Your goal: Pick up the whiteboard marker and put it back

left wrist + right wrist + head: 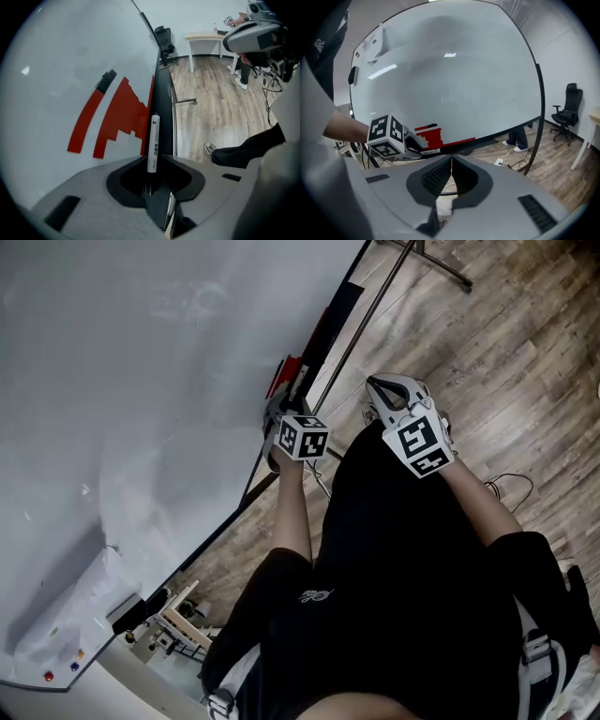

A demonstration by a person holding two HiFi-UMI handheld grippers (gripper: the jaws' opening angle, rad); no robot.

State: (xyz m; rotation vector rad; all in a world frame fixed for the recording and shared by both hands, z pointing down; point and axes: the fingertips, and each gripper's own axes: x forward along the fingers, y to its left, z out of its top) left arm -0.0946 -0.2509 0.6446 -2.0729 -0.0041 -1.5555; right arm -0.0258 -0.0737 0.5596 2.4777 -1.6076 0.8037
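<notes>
My left gripper (153, 164) clamps the marker (153, 138) by the tray (164, 103); my right gripper (451, 160) is closed, empty. Next: seat it there, then release.

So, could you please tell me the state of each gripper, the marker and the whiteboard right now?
Left gripper: shut on the whiteboard marker.
Whiteboard marker: gripped at one end, pointing along the ledge.
Right gripper: shut, nothing between its jaws.
Whiteboard: mostly blank, red stepped shapes near its ledge.
</notes>
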